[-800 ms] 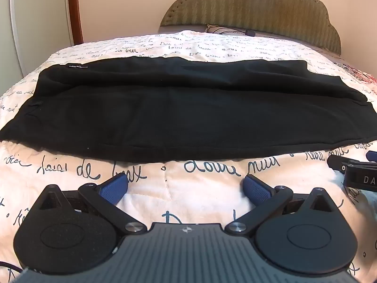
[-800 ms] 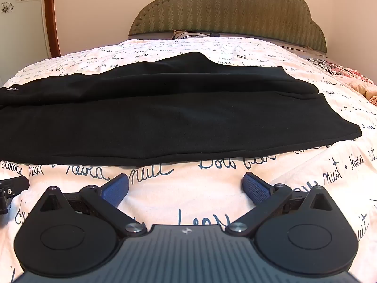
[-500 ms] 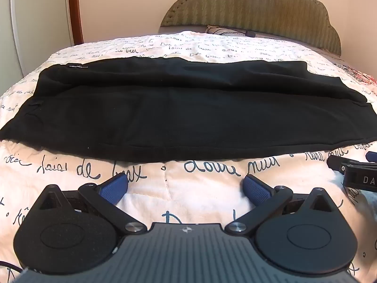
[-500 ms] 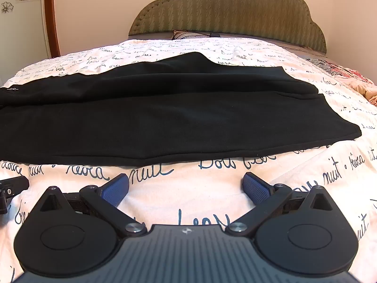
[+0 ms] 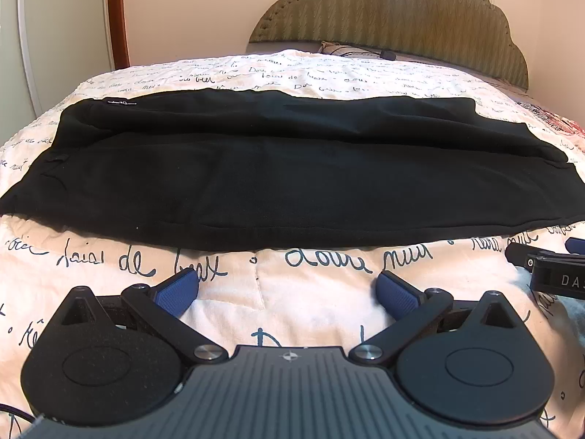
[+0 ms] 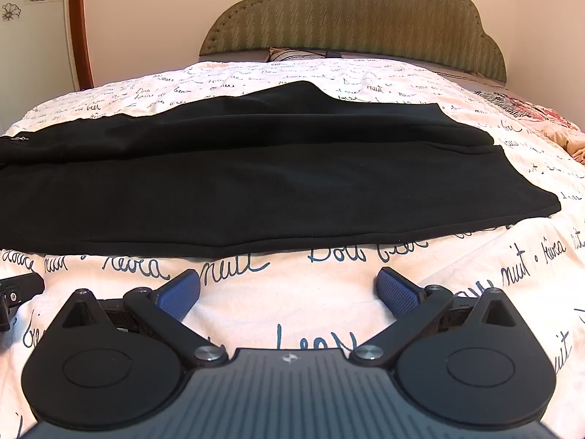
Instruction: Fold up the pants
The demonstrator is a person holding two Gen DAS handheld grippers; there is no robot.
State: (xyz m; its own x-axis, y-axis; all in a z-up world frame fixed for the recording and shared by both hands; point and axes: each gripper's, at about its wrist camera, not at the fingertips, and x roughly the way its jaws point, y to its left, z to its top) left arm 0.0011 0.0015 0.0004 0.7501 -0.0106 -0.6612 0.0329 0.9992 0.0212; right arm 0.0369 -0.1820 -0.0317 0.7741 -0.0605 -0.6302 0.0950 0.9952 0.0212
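Black pants (image 5: pixel 285 175) lie flat across the bed, one leg laid over the other, waistband at the left and hems at the right; they also show in the right wrist view (image 6: pixel 256 190). My left gripper (image 5: pixel 287 291) is open and empty, resting low over the quilt just short of the pants' near edge. My right gripper (image 6: pixel 289 289) is open and empty, also just short of the near edge, toward the hem end. The right gripper shows at the right edge of the left wrist view (image 5: pixel 548 263); the left gripper shows at the left edge of the right wrist view (image 6: pixel 18 289).
The bed has a white quilt with dark script (image 5: pixel 314 329). A padded green headboard (image 5: pixel 395 14) and a pillow (image 5: pixel 347 49) stand at the far end. A wooden door frame (image 5: pixel 117 14) is at the back left. A patterned blanket (image 6: pixel 526 113) lies at the right.
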